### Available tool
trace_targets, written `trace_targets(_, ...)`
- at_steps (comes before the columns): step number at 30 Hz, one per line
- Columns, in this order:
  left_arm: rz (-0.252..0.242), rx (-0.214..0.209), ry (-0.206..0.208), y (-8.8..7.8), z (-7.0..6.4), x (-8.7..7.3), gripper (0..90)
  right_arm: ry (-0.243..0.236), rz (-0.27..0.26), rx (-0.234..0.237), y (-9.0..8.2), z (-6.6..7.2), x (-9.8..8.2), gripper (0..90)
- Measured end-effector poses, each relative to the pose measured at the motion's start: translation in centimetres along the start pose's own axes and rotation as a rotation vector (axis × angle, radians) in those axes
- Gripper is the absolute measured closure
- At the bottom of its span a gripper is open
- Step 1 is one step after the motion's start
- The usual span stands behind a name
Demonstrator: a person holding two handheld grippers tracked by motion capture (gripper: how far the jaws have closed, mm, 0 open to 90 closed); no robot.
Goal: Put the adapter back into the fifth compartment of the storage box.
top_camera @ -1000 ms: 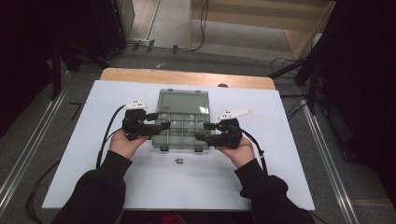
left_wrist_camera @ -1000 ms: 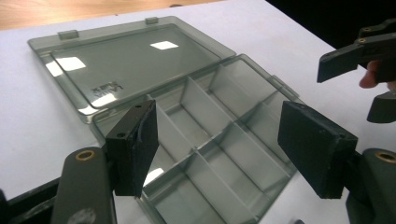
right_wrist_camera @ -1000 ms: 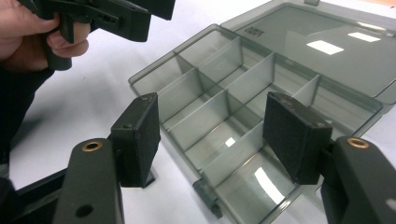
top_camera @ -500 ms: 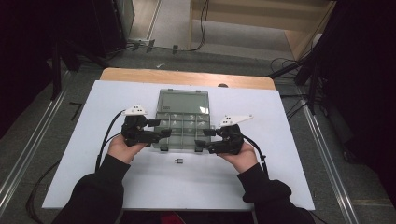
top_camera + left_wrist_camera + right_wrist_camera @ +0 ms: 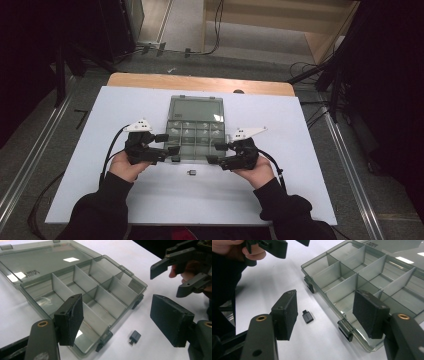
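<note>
Organiser box [image 5: 195, 134] sits open in the middle of the white worktop [image 5: 310, 150], smoky clear plastic, its lid [image 5: 196, 110] folded flat on the far side and its divided compartments looking bare from up here. That box is the anchor for everything else.

Left hand-held gripper [image 5: 167, 147] is at the box's near-left corner, jaws well apart and gripping nothing; in its own view the pads [image 5: 72, 320] straddle the front wall with no contact that I can see. Right hand-held gripper [image 5: 216, 153] mirrors it at the near-right corner, jaws also standing wide with nothing between them. One on each front corner: to my eye that's a bracing stance, ready to steady the box or work on its front edge, not to lift it.

Now the small part. A little dark adapter-like plug [image 5: 191, 173] lies on the worktop just in front of the box's near wall, roughly midway between the two grippers, touching neither. The right gripper view shows it [image 5: 307, 316] just beside that gripper's own jaw, closer to this one than to the other. I'd judge it is meant for one of the compartments.

In the way: two dark latches [image 5: 345, 330] stick out from the box's front wall, right by the plug, so a low approach could snag them. The upright dividers [image 5: 75, 277] leave narrow slots for a drop. The cables [image 5: 111, 150] trail back toward the person's sleeves, clear of the box.
</note>
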State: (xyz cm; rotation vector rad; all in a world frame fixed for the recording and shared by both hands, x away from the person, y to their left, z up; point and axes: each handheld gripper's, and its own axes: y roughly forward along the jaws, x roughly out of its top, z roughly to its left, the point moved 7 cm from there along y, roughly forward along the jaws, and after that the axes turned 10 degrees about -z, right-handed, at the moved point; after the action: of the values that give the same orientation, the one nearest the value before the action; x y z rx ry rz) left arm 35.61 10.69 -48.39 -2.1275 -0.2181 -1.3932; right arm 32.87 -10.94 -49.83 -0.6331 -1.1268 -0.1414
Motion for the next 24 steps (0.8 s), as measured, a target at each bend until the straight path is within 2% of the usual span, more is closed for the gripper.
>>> trace_targets(11, 0.028, -0.009, 0.023, -1.1, -0.6, -1.6, 27.1, -0.018, 0.015, 0.015, 0.5, 0.4, -0.3, 35.4)
trace_targets(24, 0.042, -0.003, 0.009, -2.2, -1.1, -3.9, 27.1, -0.027, 0.029, 0.03, 1.0, 0.9, -0.5, 35.5)
